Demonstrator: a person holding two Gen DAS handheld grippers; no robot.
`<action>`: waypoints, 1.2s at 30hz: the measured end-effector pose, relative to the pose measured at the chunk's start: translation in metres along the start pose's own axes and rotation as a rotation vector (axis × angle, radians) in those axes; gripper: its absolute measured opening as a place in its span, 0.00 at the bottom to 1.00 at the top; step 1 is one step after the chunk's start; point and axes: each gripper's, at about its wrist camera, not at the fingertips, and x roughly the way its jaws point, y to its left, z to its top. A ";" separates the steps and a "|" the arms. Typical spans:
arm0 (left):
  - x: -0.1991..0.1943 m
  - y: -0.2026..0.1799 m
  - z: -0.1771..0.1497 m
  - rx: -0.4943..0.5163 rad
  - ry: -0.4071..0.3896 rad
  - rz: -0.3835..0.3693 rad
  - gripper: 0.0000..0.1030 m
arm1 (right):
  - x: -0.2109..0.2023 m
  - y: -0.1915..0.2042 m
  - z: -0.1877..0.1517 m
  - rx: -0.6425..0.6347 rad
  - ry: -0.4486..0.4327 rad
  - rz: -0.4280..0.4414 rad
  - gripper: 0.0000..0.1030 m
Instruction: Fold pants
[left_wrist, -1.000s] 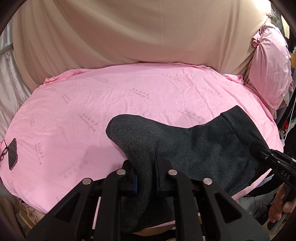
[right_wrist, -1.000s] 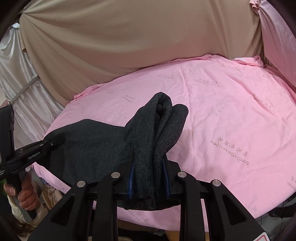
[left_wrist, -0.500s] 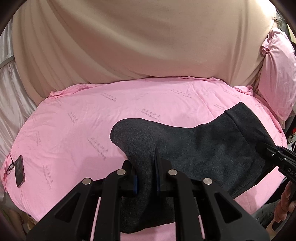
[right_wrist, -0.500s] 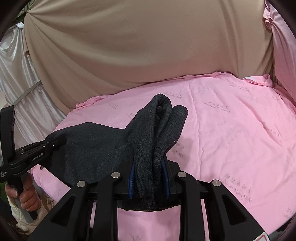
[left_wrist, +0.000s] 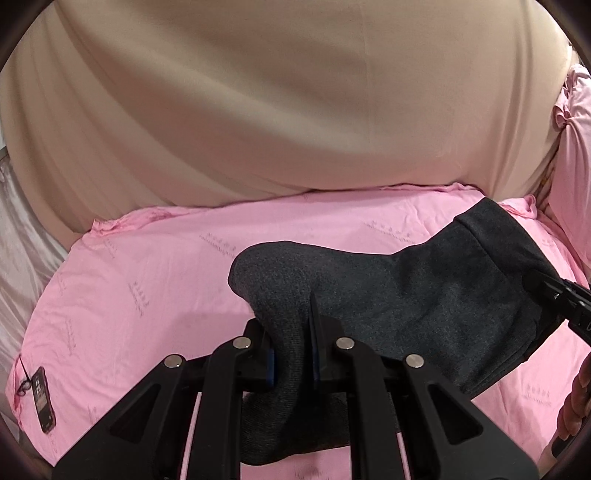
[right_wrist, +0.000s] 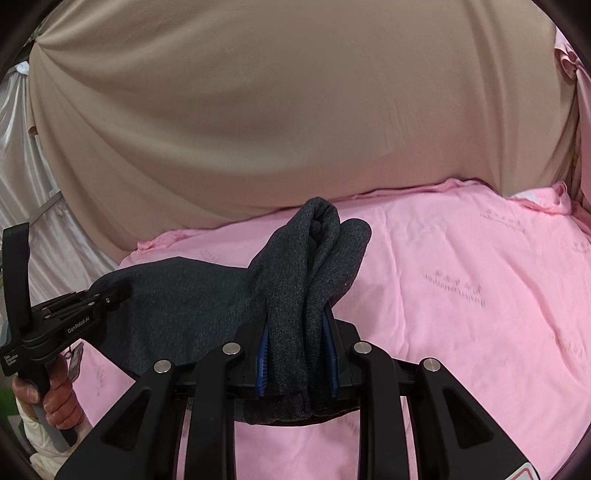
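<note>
Dark grey pants (left_wrist: 406, 291) hang stretched between my two grippers above a pink bed sheet (left_wrist: 155, 280). My left gripper (left_wrist: 290, 332) is shut on one bunched end of the pants. My right gripper (right_wrist: 297, 332) is shut on the other end, a thick bunch of folded layers (right_wrist: 314, 258) standing up between its blue pads. The right gripper also shows at the right edge of the left wrist view (left_wrist: 561, 299). The left gripper shows at the left of the right wrist view (right_wrist: 74, 314), held by a hand.
A beige drape (left_wrist: 277, 110) hangs behind the bed. A pink pillow (left_wrist: 572, 158) stands at the far right. A phone and glasses (left_wrist: 42, 398) lie at the sheet's left edge. Silver curtain (right_wrist: 22, 184) hangs at the left.
Both grippers have lifted and tilted up with the pants, so the bed sits lower in both views and the drape fills more. Both grips are unchanged.
</note>
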 end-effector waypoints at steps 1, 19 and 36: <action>0.006 0.000 0.008 0.004 -0.009 0.003 0.12 | 0.004 -0.002 0.006 0.000 -0.006 0.000 0.21; 0.106 -0.014 0.109 0.033 -0.096 0.022 0.12 | 0.104 -0.037 0.098 -0.020 -0.086 -0.051 0.20; 0.225 -0.012 0.111 -0.006 -0.022 0.022 0.15 | 0.202 -0.063 0.089 -0.032 -0.005 -0.114 0.21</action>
